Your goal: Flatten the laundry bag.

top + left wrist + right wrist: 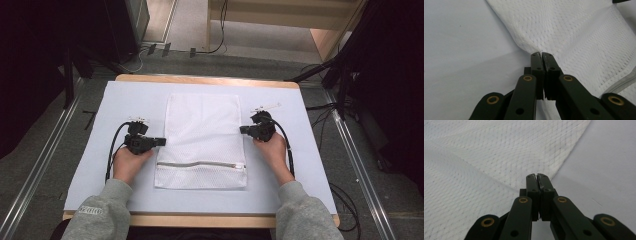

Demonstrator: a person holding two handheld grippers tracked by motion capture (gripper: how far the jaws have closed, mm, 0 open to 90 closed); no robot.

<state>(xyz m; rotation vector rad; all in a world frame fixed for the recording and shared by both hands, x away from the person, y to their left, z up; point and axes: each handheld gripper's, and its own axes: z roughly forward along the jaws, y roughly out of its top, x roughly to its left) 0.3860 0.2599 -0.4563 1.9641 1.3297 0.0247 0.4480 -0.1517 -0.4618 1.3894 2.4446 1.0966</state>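
White mesh laundry bag (pixel 202 140) flat at mid-tabletop (pixel 90 165), zipper (pixel 197 164) toward near edge (person's side). Pinched at left edge by clenched left gripper (pixel 161 141), at right edge by clenched right gripper (pixel 242 130).

mesh bags (pixel 202 135): 1 | zips (pixel 200 164): 1 | grippers (pixel 162 141): 2 | tables (pixel 115 105): 1

Gripper (pixel 541 53) pinching mesh bag (pixel 579 37) edge

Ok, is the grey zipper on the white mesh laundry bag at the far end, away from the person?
No, the grey zipper runs across the white mesh laundry bag near its closest edge, by the person's hands.
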